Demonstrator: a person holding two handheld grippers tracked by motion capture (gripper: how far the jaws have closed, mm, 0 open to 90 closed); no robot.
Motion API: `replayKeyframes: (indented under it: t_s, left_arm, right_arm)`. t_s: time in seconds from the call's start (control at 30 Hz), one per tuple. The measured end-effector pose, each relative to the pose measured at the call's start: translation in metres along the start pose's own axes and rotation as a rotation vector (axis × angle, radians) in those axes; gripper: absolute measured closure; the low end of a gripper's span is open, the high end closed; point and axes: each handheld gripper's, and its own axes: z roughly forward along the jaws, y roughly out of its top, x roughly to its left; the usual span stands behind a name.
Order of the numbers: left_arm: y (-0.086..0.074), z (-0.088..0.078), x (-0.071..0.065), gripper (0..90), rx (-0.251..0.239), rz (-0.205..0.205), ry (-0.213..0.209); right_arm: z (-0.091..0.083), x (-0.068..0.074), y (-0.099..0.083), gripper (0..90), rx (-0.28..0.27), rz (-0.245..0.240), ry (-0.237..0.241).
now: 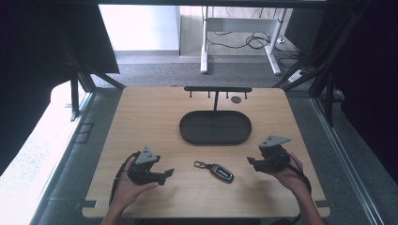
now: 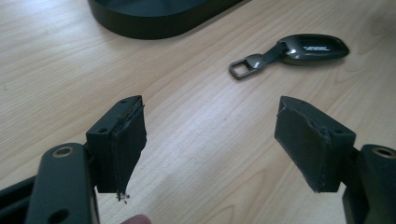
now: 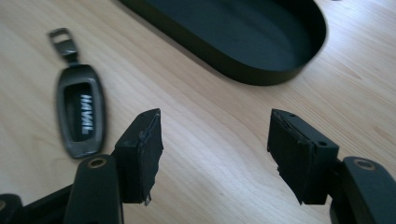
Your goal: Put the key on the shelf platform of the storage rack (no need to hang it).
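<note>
Right gripper view first: we see the right gripper (image 3: 215,154) with its jaws set apart over bare wood, nothing between the pads and nothing in its grasp. Just off its left jaw lies the car key fob (image 3: 78,115), flat on the table (image 3: 210,107) with its metal loop pointing away from us, clear of the pads. Beyond it sits the black oval tray (image 3: 280,70). In the left gripper view our left gripper (image 2: 210,140) also stands wide apart and holds nothing; the fob (image 2: 308,47) lies ahead and to the right, well off its jaws. In the high view the fob (image 1: 220,171) rests between the two grippers, on our side of the tray (image 1: 187,136), behind which stands a small black hook rack (image 1: 217,89).
</note>
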Motion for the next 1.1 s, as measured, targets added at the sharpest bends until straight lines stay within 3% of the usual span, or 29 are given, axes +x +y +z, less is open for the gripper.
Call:
replayKeyframes:
  t_s: [0.27, 0.3, 0.37, 0.53, 0.73, 1.1]
  left_arm:
    - [-0.003, -0.003, 0.003, 25.0, 0.005, -0.019, -0.018]
    - [-0.003, -0.005, 0.004, 25.0, -0.009, -0.042, -0.058]
    - [-0.002, -0.006, 0.003, 24.8, -0.019, -0.050, -0.073]
    - [0.001, -0.010, 0.000, 24.7, -0.015, -0.027, -0.013]
    - [0.000, -0.007, -0.003, 24.7, 0.005, -0.004, 0.025]
    - [0.000, -0.005, -0.005, 24.4, 0.014, 0.009, 0.013]
  right_arm:
    - [-0.001, 0.018, 0.025, 35.4, 0.066, -0.071, 0.033]
    - [0.000, 0.019, 0.027, 35.1, 0.069, -0.073, 0.036]
    - [0.000, 0.020, 0.030, 35.0, 0.073, -0.074, 0.038]
    - [0.007, 0.025, 0.043, 35.0, 0.093, -0.099, 0.067]
    - [0.013, 0.033, 0.050, 34.8, 0.120, -0.123, 0.101]
    - [0.032, 0.058, 0.062, 33.8, 0.188, -0.199, 0.155]
